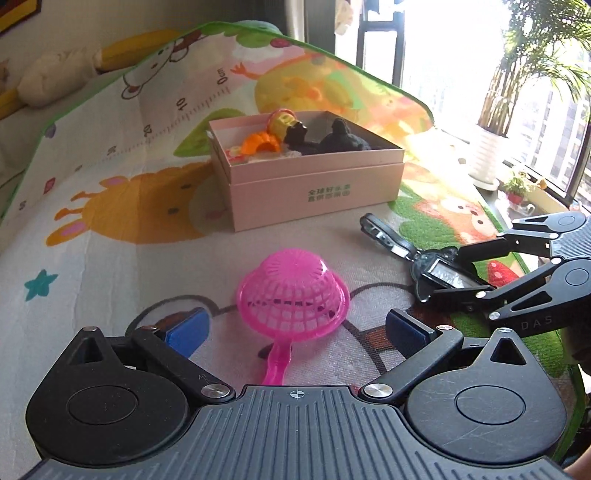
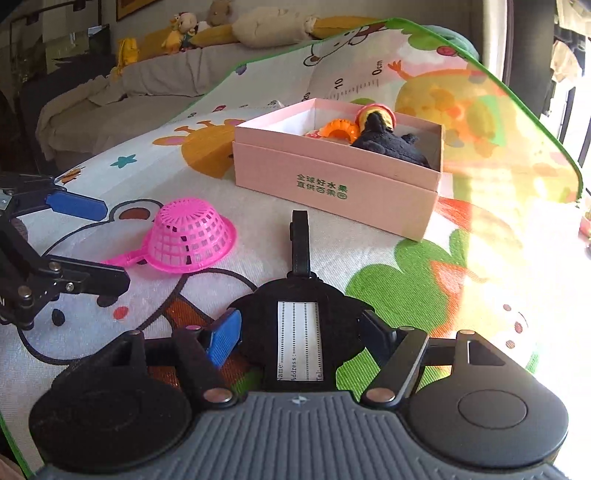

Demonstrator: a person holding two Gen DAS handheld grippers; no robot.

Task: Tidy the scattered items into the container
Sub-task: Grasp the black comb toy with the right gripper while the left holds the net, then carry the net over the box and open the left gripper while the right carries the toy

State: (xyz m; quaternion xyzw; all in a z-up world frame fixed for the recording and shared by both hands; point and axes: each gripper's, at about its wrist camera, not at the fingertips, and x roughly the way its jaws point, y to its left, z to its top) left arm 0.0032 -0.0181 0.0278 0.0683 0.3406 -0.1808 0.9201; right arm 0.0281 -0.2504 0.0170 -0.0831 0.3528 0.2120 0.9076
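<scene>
A pink box stands on the play mat and holds an orange toy, a yellow-pink toy and a black plush. A pink toy strainer lies upside down between the fingers of my open left gripper, untouched. My right gripper is open around a black luggage tag lying flat on the mat; its blue left pad is at the tag's edge.
The colourful play mat covers the surface and ends in a green border. A sofa with plush toys is behind. A window with potted plants is at the right.
</scene>
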